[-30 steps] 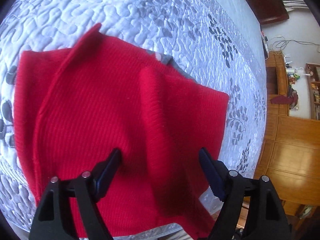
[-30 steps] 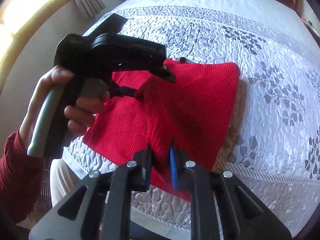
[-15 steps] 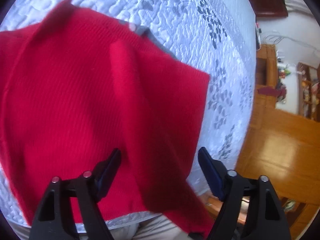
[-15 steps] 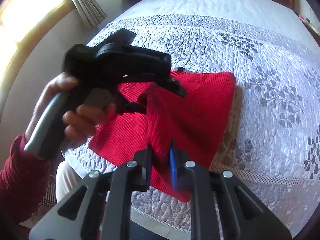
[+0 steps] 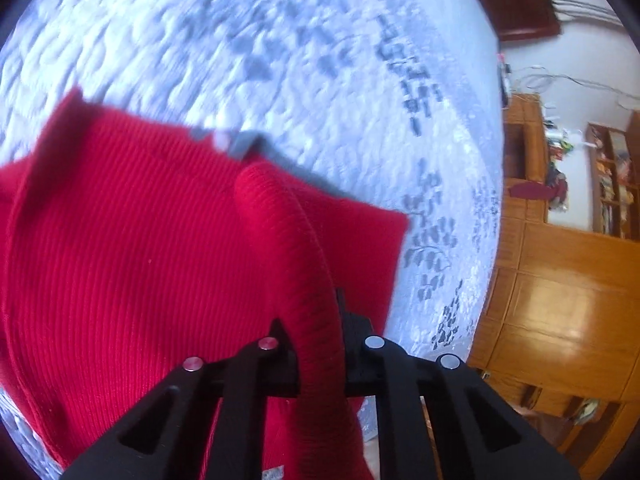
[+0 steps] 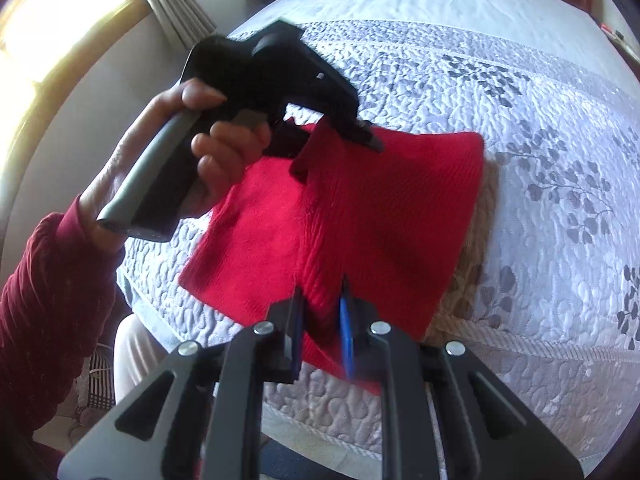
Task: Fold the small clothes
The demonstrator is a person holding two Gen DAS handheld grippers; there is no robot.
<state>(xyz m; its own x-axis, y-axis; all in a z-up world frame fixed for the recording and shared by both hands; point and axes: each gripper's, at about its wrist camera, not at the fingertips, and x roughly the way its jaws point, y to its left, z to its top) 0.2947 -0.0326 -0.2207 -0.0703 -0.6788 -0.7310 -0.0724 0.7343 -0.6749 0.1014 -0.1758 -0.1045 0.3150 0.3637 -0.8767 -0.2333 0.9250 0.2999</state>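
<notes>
While both tools pinch the same piece of knitwear, the red ribbed garment [image 6: 360, 216] lies across the middle of the right wrist frame, spread on the quilted bedspread [image 6: 540, 128] with its grey leaf print. At the bottom centre of that frame the right gripper [image 6: 322, 320] has its two fingers drawn close together on a raised ridge of the red knit, one blue pad [image 6: 346, 332] showing against the cloth. In the upper left of the same frame a bare hand [image 6: 192, 152] in a dark red sleeve grasps the handle of the left gripper [image 6: 340, 132], whose tip meets the far edge of the garment and lifts a fold there.

From the left wrist view, blurred in its upper half, the left gripper [image 5: 316, 332] sits at the bottom centre, its fingers pressed against a thick rolled fold of the red garment [image 5: 120, 260] that runs up between them. A sliver of grey fabric [image 5: 248, 144] peeks out at the garment's upper edge. Wooden cabinets [image 5: 560, 300] fill the right side of that frame, beyond the bedspread [image 5: 240, 40].
</notes>
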